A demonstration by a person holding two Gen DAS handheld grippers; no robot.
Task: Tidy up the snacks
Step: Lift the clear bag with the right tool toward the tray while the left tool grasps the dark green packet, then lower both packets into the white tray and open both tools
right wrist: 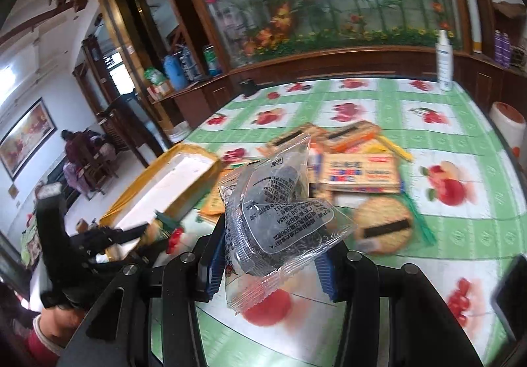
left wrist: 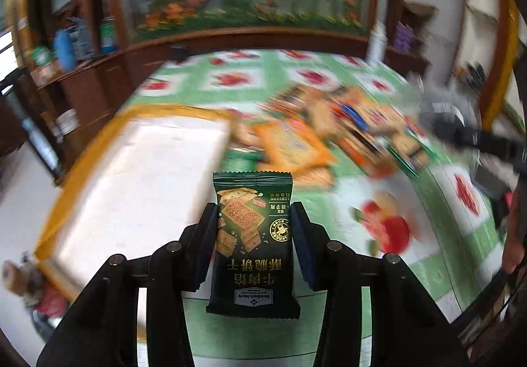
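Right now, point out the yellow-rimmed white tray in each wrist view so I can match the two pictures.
Left wrist view: the yellow-rimmed white tray fills the left middle, blurred, just left of the dark green cracker packet held in the fingers.
Right wrist view: the tray lies left of centre, beyond the clear wrapped packet.
Shared landmark: the snack pile right of the tray.

Left claw clamps dark green cracker packet, print upside down, above desk with green fruit-print cloth. White tray with yellow rim at left. Blurred snack packet pile beyond. Right claw at right edge, blurred.
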